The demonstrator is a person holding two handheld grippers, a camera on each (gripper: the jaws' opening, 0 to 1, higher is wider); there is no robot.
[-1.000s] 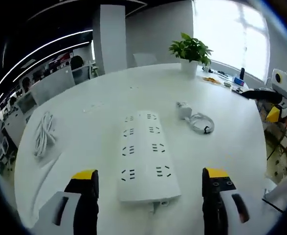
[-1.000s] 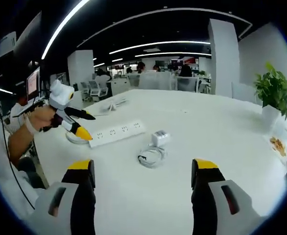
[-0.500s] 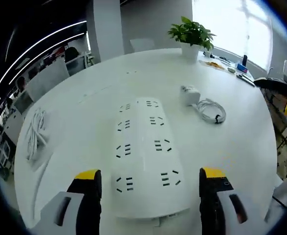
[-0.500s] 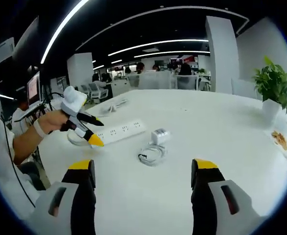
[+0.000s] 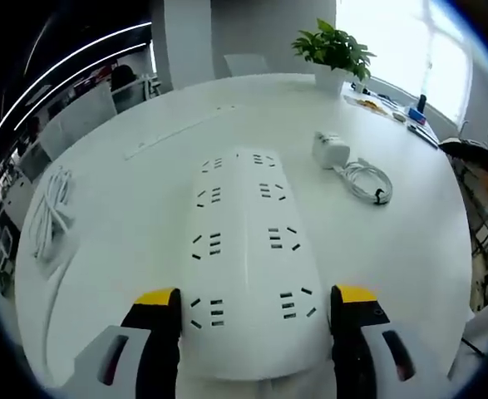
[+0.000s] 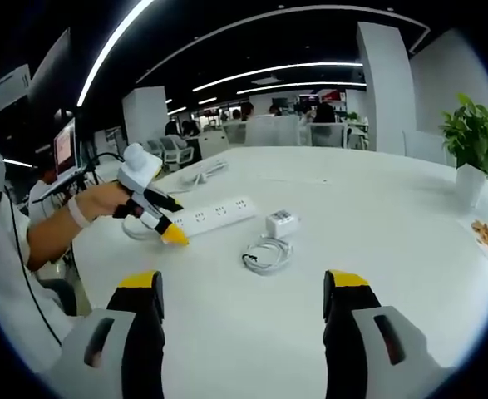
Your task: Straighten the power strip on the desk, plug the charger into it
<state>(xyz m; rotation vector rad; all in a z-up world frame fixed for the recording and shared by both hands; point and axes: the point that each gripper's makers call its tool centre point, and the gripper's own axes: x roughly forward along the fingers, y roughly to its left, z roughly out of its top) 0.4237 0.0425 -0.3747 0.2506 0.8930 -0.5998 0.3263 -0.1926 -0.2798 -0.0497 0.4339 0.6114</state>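
Observation:
A white power strip (image 5: 245, 249) lies lengthwise on the round white table (image 5: 144, 174), its near end between the jaws of my left gripper (image 5: 258, 296). The jaws stand open, close to the strip's two long sides. Beyond the strip to the right sits the white charger (image 5: 330, 149) with its coiled cable (image 5: 367, 178). In the right gripper view, a person's hand holds the left gripper (image 6: 170, 223) at the end of the power strip (image 6: 219, 214), with the charger (image 6: 281, 223) and cable (image 6: 267, 253) to its right. My right gripper (image 6: 245, 283) hangs open above bare table, holding nothing.
A potted plant (image 5: 333, 51) stands at the table's far side, with small items (image 5: 385, 112) along the edge to its right. A white cable bundle (image 5: 48, 212) lies at the left. The right gripper (image 5: 486, 170) shows at the right edge. Office chairs and desks stand beyond.
The left gripper has moved forward and down, so the strip's near end now sits between its jaws, which have narrowed slightly. The right gripper has barely moved.

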